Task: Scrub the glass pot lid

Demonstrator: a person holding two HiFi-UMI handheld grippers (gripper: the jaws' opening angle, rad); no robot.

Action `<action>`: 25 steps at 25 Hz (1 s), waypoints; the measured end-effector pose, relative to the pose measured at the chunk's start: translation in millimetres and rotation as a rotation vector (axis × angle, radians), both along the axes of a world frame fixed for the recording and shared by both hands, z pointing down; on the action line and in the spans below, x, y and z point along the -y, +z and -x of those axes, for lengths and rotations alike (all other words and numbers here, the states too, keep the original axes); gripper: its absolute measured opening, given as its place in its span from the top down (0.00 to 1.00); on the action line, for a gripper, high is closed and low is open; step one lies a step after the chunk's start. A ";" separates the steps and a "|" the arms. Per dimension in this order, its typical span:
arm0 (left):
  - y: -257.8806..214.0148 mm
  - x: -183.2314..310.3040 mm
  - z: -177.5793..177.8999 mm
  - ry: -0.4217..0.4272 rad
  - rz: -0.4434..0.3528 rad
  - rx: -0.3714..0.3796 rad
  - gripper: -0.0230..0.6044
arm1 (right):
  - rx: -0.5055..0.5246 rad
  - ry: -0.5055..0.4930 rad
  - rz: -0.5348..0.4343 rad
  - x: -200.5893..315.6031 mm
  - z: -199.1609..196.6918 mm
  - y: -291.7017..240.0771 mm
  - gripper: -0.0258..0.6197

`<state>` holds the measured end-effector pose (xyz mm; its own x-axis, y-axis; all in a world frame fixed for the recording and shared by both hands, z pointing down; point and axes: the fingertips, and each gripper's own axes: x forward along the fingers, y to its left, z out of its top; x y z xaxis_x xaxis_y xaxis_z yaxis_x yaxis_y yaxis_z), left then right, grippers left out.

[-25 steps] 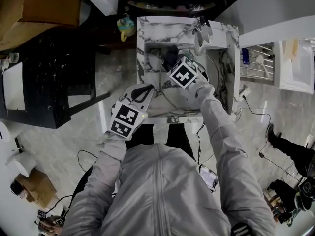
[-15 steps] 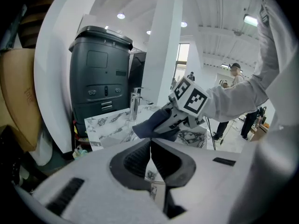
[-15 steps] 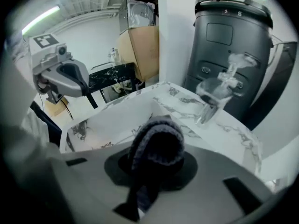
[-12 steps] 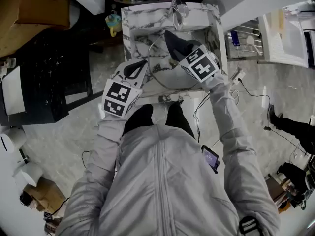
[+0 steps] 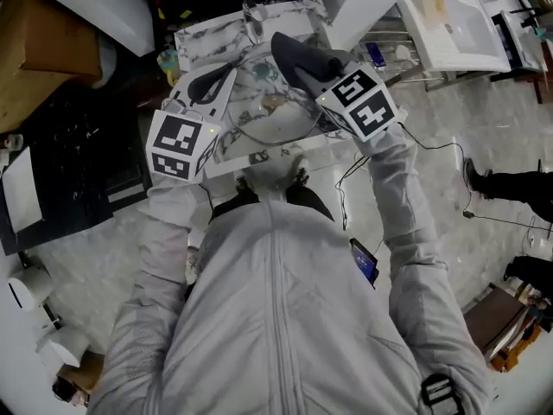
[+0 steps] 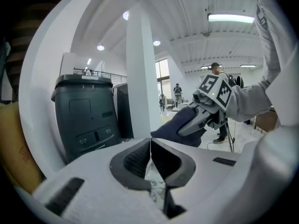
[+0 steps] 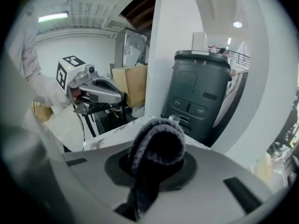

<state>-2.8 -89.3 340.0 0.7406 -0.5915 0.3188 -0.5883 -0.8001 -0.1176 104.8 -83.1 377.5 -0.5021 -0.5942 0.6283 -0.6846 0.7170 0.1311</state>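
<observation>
Over the marble sink [image 5: 259, 157], left gripper [image 6: 150, 146] closed empty, right gripper [image 7: 157, 161] tight around a dark cloth [image 7: 156, 139], bin [image 7: 201, 92] beyond.

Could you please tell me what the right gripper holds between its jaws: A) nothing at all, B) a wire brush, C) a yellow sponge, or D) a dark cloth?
D: in the right gripper view, the right gripper has its jaws closed on a folded dark cloth that bulges up between them.
</observation>
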 end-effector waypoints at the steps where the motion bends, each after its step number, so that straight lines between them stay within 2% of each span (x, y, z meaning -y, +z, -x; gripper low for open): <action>1: -10.9 0.6 -2.7 0.003 -0.023 -0.009 0.92 | 0.007 0.013 -0.020 -3.7 -4.6 -9.8 0.86; 13: -102.8 -4.5 -26.2 0.034 -0.229 -0.067 0.92 | 0.128 0.243 -0.256 -34.8 -58.1 -117.6 0.86; 20: -123.1 -8.1 -36.0 0.051 -0.252 -0.089 0.92 | 0.183 0.342 -0.348 -53.8 -79.5 -151.9 0.86; 25: -131.7 -9.9 -43.5 0.070 -0.279 -0.070 0.92 | 0.219 0.393 -0.377 -62.1 -92.4 -164.2 0.86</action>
